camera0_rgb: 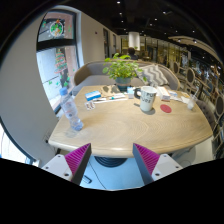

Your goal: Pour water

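Observation:
A clear plastic water bottle (70, 112) stands near the left edge of the light wooden table (125, 128). A white paper cup (147, 98) with a dark logo stands farther back, right of the middle. My gripper (112, 160) hangs in front of the table's near edge, well short of both. Its two magenta pads (76, 158) stand wide apart with only floor and the table's base between them.
A potted green plant (121, 70) stands at the back of the table, with papers and small items around it. A red coaster (166, 108) lies right of the cup. Chairs ring the table. A window wall runs along the left.

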Motion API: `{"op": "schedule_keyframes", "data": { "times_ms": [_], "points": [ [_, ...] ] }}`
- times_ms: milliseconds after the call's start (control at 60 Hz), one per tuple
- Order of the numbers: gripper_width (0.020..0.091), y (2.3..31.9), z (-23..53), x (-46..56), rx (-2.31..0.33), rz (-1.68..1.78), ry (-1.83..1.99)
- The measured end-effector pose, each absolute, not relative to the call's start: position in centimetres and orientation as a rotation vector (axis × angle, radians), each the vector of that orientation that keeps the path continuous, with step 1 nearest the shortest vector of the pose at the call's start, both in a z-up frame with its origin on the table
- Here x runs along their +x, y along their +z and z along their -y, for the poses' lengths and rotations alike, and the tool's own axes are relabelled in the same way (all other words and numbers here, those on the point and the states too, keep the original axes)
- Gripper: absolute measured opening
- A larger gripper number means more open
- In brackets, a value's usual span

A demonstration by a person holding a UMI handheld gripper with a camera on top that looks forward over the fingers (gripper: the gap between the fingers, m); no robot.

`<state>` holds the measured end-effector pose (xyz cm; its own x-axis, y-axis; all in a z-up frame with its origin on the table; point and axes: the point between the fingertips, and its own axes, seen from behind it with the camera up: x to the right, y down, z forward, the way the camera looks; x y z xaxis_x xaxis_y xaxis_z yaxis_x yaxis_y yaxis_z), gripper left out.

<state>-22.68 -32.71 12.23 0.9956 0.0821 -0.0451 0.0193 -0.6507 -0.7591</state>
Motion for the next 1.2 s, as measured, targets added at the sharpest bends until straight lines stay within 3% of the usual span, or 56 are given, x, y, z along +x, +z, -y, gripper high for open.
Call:
{"op": "schedule_keyframes", "data": {
  "times_ms": [267, 517, 567, 717, 900, 1050, 1200],
  "points": [
    [0.0861, 11.4, 25.6, -36.5, -2.164, 0.111, 0.187],
    [0.0847, 10.0, 16.3, -42.3, -2.064, 0.099, 0.172],
    [0.0799, 9.5, 14.9, -42.7, -2.051, 0.116, 0.149],
    [0.0525, 7.6, 12.0, -43.2, -2.032, 0.131, 0.091],
    [0.0386, 7.7, 11.3, -43.2, -2.022, 0.085, 0.144],
    [0.0357, 8.2, 11.5, -43.3, -2.052, 0.052, 0.222],
    [0.0357, 11.7, 11.1, -42.8, -2.026, 0.051, 0.279]
  ]
}}
